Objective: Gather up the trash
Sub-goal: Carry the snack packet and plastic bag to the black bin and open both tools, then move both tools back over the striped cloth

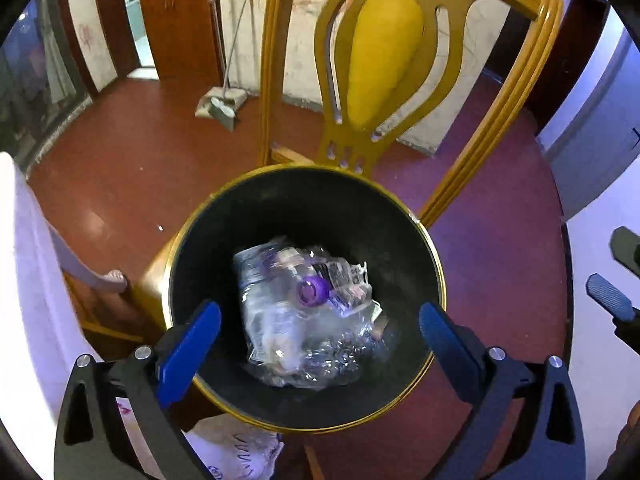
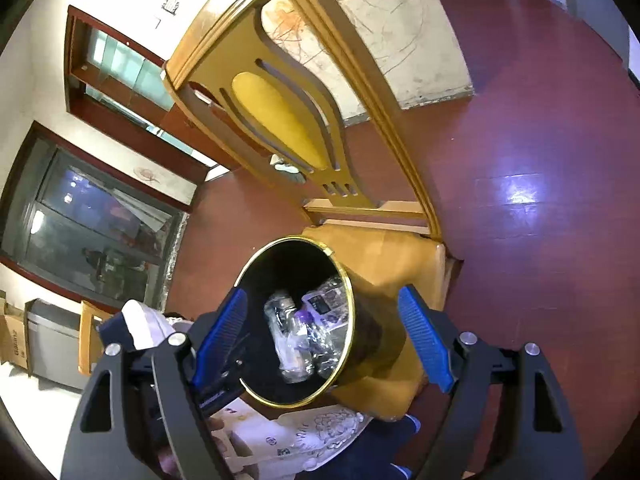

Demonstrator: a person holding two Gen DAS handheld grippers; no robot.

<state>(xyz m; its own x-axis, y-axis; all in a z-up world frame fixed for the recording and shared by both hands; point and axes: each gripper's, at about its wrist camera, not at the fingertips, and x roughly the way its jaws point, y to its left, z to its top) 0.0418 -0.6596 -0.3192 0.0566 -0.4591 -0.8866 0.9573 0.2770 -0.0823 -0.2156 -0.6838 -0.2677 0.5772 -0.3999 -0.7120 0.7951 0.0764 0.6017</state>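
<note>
A: Start at the left gripper (image 1: 320, 332). How do its jaws stand?

B: Wide apart, with nothing between the pads. It hangs over the bin (image 1: 434, 264), looking steeply down into it. No earlier view here, so I say only that.

A: And the right gripper (image 2: 324, 336)?

B: Also apart and empty. It sits to the right of the bin, near the rim; in the left wrist view its fingertip shows at the far right edge.

A: Where is the trash?

B: One crushed clear bottle (image 1: 304, 312) lies at the bottom of the bin, among crumpled clear wrapping. Its purple cap (image 1: 310, 290) faces up toward the camera, so its long axis runs roughly from the bin floor up and to the far side. I cannot count the wrappers apart.

A: The bin itself?

B: One, black inside with a gold rim, standing upright on the seat of one yellow chair (image 1: 386, 60). The chair's back rises on the far side. One dustpan (image 1: 222, 106) leans at the far wall on the red floor (image 1: 132, 168).
</note>
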